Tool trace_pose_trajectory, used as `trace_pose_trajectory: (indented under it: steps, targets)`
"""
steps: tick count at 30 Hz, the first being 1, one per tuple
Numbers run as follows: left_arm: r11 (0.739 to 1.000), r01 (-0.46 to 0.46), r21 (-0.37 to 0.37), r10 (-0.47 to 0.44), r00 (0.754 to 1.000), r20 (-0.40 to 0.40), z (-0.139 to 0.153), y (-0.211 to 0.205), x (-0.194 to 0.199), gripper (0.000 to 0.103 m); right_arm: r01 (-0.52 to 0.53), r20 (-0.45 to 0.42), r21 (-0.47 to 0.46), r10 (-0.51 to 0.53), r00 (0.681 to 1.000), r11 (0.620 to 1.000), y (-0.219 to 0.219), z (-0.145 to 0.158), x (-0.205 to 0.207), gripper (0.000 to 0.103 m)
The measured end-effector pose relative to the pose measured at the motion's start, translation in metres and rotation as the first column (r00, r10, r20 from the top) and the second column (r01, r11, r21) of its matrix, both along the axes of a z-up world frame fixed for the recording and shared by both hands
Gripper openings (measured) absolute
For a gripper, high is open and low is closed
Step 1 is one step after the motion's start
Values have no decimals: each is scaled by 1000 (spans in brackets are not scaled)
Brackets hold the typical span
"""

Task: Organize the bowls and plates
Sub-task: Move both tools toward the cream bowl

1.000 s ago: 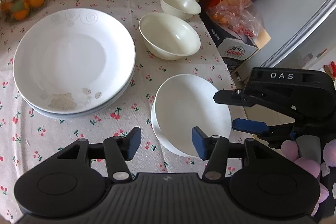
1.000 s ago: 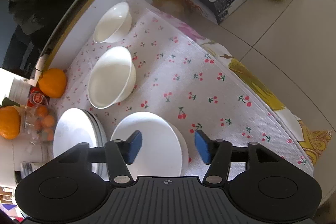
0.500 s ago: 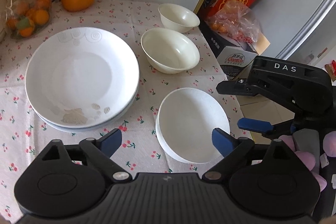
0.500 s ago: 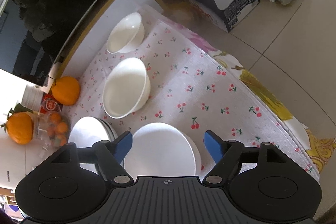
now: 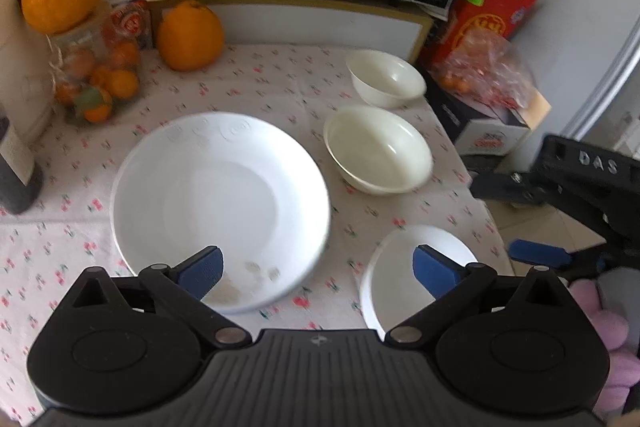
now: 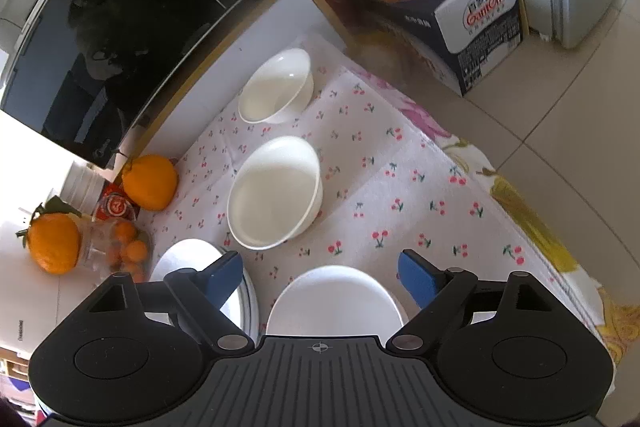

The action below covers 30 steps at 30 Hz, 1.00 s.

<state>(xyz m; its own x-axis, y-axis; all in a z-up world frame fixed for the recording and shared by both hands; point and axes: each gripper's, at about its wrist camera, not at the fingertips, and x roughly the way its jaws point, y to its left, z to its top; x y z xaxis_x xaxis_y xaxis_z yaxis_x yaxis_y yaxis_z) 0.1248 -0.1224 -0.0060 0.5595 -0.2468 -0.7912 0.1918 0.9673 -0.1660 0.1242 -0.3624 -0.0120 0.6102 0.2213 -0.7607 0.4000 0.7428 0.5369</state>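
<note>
1. The table [image 5: 280,83] wears a cherry-print cloth [image 6: 400,187].
2. On the cloth: a stack of large white plates [image 5: 220,203], a small white plate [image 5: 400,267], two cream bowls [image 5: 378,149] [image 5: 386,78].
3. An orange [image 5: 190,35], a jar of small fruit [image 5: 96,75] and a dark bottle [image 5: 18,167] stand toward the back and left edges.

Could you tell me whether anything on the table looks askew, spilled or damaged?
Nothing is spilled or broken. The only oddity: the large plate has faint brownish smudges near its front rim, possibly its pattern or residue. The small plate sits flat, and the larger bowl and smaller bowl stand upright, apart, on the cherry-print cloth.
</note>
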Motion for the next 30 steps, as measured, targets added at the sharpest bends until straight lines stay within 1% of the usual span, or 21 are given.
trace_pose_trajectory:
  steps: [3, 6, 14, 17, 20, 23, 25, 30]
  targets:
    - [999, -10, 35, 9, 1000, 15, 2, 2, 8, 102, 4, 5, -3, -4, 1000, 1000, 1, 0, 4, 88]
    - [998, -18, 64, 16, 999, 32, 5, 4, 19, 102, 9, 8, 13, -9, 1000, 1000, 1, -1, 9, 89]
    - [995, -63, 81, 59, 997, 44, 6, 14, 54, 102, 68, 3, 39, -68, 998, 997, -3, -7, 23, 89]
    - [996, -56, 71, 53, 998, 45, 2, 18, 65, 102, 83, 3, 58, -83, 997, 995, -4, -10, 29, 89]
    - [998, -38, 42, 36, 998, 53, -5, 21, 74, 101, 97, 5, 63, -97, 995, 993, -5, -14, 34, 89]
    - [999, -27, 33, 26, 999, 46, -11, 20, 86, 98, 113, 9, 66, -114, 993, 991, -5, -18, 40, 89]
    - [1000, -11, 17, 10, 998, 55, -14, 18, 91, 97, 127, 8, 76, -128, 992, 989, -6, -22, 44, 89]
    - [999, 44, -21, -42, 996, 73, -18, 5, 101, 83, 160, -2, 104, -160, 987, 982, -6, -35, 51, 89]
